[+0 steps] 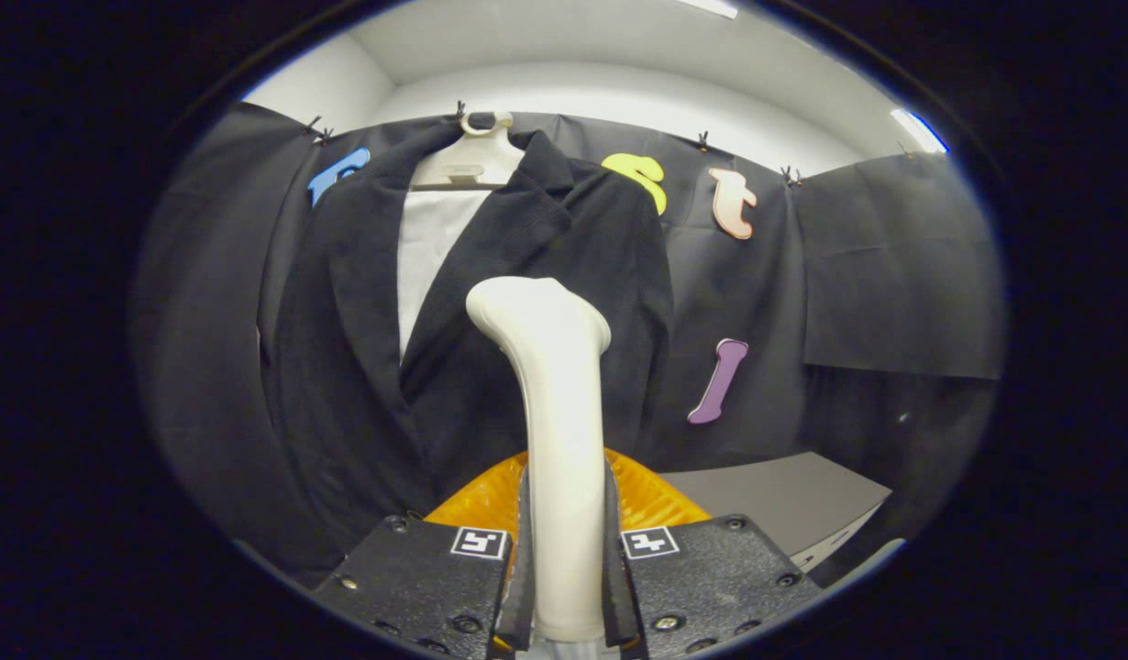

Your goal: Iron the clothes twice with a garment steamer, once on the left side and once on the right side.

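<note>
A white garment steamer (557,431) stands upright between my fingers, and my gripper (564,541) is shut on its handle. Its head curves toward a dark jacket (491,302), over the jacket's right front panel; I cannot tell whether it touches the cloth. The jacket hangs on a white hanger (472,156) against the booth's black wall, open at the front with a white shirt (431,247) showing inside.
An orange ribbed part (646,500) sits just beyond my fingers, behind the steamer handle. A grey table surface (784,500) lies to the right below the wall cloth. White walls and ceiling rise above the black cloth.
</note>
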Action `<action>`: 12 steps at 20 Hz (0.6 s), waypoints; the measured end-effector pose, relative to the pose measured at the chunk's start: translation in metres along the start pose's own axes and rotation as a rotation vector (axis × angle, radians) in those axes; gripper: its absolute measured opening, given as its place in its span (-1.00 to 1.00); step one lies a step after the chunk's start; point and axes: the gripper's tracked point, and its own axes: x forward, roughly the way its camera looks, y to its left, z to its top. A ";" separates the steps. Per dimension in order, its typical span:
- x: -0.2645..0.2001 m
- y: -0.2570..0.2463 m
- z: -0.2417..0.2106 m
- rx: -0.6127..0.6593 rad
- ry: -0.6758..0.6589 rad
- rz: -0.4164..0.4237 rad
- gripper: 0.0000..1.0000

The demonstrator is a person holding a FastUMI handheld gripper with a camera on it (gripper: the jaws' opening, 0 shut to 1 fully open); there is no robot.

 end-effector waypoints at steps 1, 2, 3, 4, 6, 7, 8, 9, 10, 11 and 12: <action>-0.001 0.002 -0.009 -0.002 0.013 0.001 -0.36; -0.003 0.004 -0.020 -0.005 0.026 0.000 -0.36; -0.004 0.005 -0.030 -0.010 0.042 0.000 -0.36; -0.006 0.008 -0.041 -0.013 0.059 -0.002 -0.35; -0.010 0.012 -0.063 -0.024 0.090 -0.007 -0.35; -0.012 0.015 -0.072 -0.027 0.102 -0.004 -0.35; -0.013 0.017 -0.083 -0.031 0.118 -0.002 -0.36; -0.012 0.019 -0.092 -0.033 0.131 0.000 -0.36; -0.014 0.020 -0.100 -0.036 0.146 0.001 -0.36; -0.015 0.021 -0.107 -0.035 0.158 0.001 -0.36; -0.017 0.024 -0.114 -0.036 0.167 0.007 -0.36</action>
